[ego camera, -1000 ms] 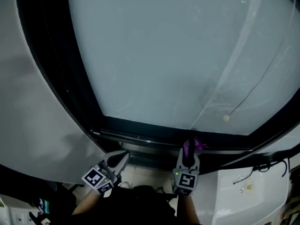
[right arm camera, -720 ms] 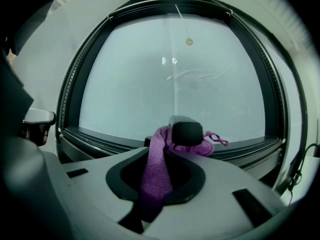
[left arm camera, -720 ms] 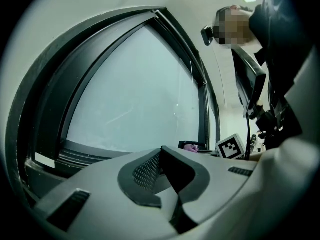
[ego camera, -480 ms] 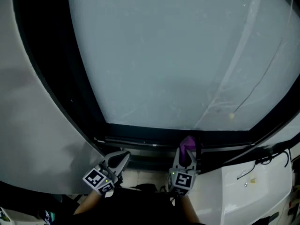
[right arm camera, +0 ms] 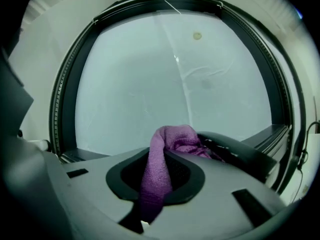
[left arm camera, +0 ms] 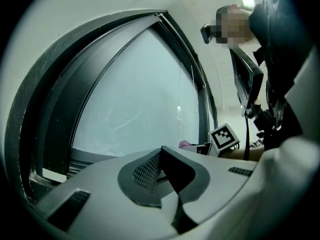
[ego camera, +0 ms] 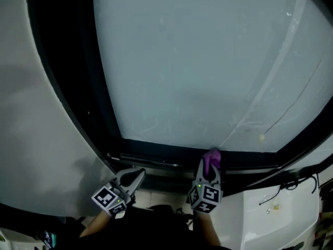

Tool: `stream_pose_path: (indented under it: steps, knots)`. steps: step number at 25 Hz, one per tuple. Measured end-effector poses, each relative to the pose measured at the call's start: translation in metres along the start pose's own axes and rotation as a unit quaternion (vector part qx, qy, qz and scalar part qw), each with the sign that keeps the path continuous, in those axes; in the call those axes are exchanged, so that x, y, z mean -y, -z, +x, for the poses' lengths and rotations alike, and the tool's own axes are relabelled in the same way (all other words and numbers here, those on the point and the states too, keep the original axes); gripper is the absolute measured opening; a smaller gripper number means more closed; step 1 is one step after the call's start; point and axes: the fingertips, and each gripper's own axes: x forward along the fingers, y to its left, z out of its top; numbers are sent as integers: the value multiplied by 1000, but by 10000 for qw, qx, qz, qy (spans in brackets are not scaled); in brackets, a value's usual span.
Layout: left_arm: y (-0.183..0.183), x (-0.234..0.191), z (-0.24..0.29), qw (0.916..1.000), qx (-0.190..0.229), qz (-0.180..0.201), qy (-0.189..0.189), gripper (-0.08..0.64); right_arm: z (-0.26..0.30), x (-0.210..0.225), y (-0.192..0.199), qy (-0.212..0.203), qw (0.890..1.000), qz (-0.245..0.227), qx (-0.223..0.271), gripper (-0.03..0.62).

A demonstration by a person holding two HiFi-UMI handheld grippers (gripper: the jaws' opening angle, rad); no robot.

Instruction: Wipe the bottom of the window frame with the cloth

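Observation:
A purple cloth [right arm camera: 165, 156] bunches out of my right gripper [right arm camera: 176, 145], whose jaws are shut on it. In the head view that right gripper [ego camera: 210, 163] holds the cloth [ego camera: 212, 159] up against the dark bottom rail of the window frame [ego camera: 156, 152], right of its middle. The same bottom rail [right arm camera: 82, 154] shows just past the jaws in the right gripper view. My left gripper [ego camera: 136, 175] hovers lower left, below the rail, with its jaws shut and nothing between them; its own view shows the closed left gripper [left arm camera: 159, 156] pointing at the frame corner [left arm camera: 55, 171].
Frosted glass [ego camera: 203, 72] fills the frame. A pale wall [ego camera: 36, 139] curves down the left. A white unit with cables [ego camera: 276, 212] stands at the lower right. A small tan spot [ego camera: 261, 137] sits on the glass near a thin cord.
My right gripper has lifted the cloth slightly and shifted a little right along the bottom rail. The left gripper has stayed put.

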Motion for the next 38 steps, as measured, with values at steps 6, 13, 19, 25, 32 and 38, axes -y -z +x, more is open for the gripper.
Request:
stream_pose_path:
  steps: [6,13,19,25,32,38]
  knots:
    - [2,0,-1,9999,32,-17,-121,0,8,3,-1,-11,9996,211,-170,64]
    - [3,2,-1,9998,29,45,-206,0,20,-3,-23,-180,9992,-318,-159,64]
    - [6,0,-11,9989,32,4,-463,0,33,-19,-6,-634,9949,-325,-708,64]
    - [6,-6,-23,9974,33,20,-720,0,38,-38,5,-989,9877,-719,-971,64]
    - [4,-16,-32,9956,-16,158,-923,0,41,-53,11,-1496,9741,-1014,-1360,64]
    - [1,-21,-34,9938,79,206,-1094,0,43,-64,18,-1808,9578,-1548,-1612,64]
